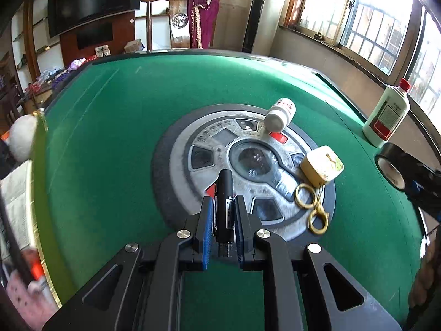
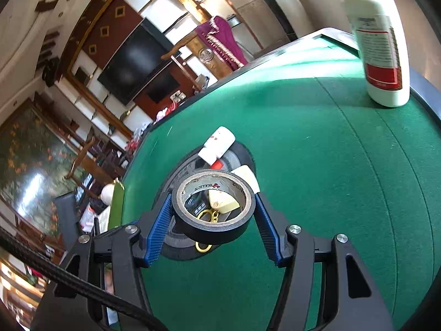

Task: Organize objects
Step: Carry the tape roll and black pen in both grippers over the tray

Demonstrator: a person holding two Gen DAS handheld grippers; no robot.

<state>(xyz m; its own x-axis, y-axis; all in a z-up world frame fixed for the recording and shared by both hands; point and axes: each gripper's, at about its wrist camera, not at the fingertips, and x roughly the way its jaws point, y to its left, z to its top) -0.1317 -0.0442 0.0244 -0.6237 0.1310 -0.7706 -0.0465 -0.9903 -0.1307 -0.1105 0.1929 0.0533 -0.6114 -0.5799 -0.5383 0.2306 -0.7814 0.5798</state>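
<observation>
While the green tabletop (image 1: 110, 138) lies bare across its whole left half and along the far edge, the things crowd the round grey centre panel (image 1: 193, 143) and the right rim. The left gripper (image 1: 223, 207) has its fingers (image 1: 208, 220) drawn narrow, clamped on a black pen (image 1: 225, 193) that stands along them, its tip over the centre panel, lifted clear of the felt as far as can be judged. The right gripper (image 2: 212, 207) holds a roll of black tape (image 2: 212, 229) between its blue fingers (image 2: 158, 229), pads pressed on either side of the ring, above the near part of the panel; in the left view the same roll shows at the right edge.

One small white pill bottle (image 1: 279, 114) lies on its side at the panel's far rim. One cream-coloured square box (image 1: 321, 164) with a gold ring and clasp (image 1: 311, 201) rests on the panel's right side, near the pen but apart from it. One tall white bottle with a red cap (image 1: 386, 113) stands upright close to the right edge of the tabletop, well apart from the others. That makes two bottles, one box, one pen, one tape roll. The felt between the tall bottle and the panel is open, as is the near strip below both grippers.
</observation>
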